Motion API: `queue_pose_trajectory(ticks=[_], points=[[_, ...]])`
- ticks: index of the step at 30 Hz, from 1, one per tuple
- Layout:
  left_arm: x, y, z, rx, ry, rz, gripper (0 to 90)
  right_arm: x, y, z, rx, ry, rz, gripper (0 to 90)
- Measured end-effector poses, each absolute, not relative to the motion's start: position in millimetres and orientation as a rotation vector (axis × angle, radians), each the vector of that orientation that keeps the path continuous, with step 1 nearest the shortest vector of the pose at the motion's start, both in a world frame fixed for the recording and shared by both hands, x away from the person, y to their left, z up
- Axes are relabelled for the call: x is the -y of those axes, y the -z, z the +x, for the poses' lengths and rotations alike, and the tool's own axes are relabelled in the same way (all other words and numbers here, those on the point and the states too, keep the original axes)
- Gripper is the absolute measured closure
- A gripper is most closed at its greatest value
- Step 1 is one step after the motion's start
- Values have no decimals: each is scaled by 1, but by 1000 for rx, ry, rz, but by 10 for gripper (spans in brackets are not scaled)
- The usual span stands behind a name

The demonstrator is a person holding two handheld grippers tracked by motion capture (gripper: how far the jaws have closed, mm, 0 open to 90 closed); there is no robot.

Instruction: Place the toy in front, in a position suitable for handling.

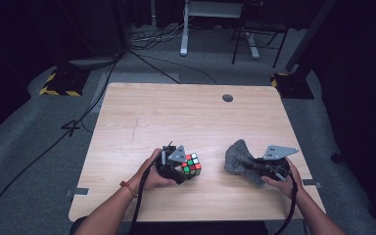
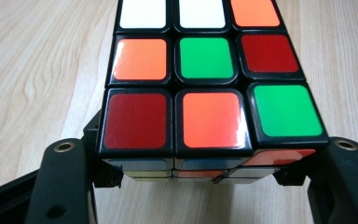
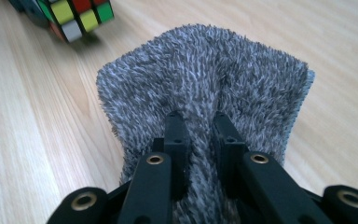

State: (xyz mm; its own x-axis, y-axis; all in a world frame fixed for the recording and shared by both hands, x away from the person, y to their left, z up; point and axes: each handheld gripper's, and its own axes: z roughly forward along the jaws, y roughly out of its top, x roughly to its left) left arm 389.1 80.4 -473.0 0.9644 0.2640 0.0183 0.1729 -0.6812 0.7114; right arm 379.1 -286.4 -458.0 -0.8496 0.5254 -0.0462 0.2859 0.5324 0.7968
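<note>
A scrambled puzzle cube [image 1: 192, 164] with red, green, orange and white stickers sits near the table's front, left of centre. My left gripper [image 1: 178, 169] is shut on the cube [image 2: 205, 88], its black jaws pressing on the two lower sides. To the right lies a grey fluffy cloth [image 1: 239, 157], rucked up off the wood. My right gripper [image 1: 259, 167] is shut on the cloth [image 3: 205, 88], pinching a fold of its pile between the two jaws. The cube [image 3: 77, 16] also appears at the top left of the right gripper view, tilted.
The light wooden table [image 1: 186, 112] has a round cable hole [image 1: 227, 98] at the back. Beyond the far edge are desk legs, a chair and cables on grey floor. The table's right edge is close to my right hand.
</note>
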Motion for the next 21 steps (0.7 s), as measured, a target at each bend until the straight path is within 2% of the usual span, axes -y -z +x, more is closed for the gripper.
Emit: queue_pose_trajectory(ticks=[6,12,21], points=[[-66,465,390,-254,-174,2354,339,270,434,379,-2474,-1264,595,793],[-46,457,391,-219,-179,2353,339,233,407,377,-2494,-1345,450,794],[-34,453,387,-192,-218,2388,339,187,406,373,-2594,-1291,328,793]])
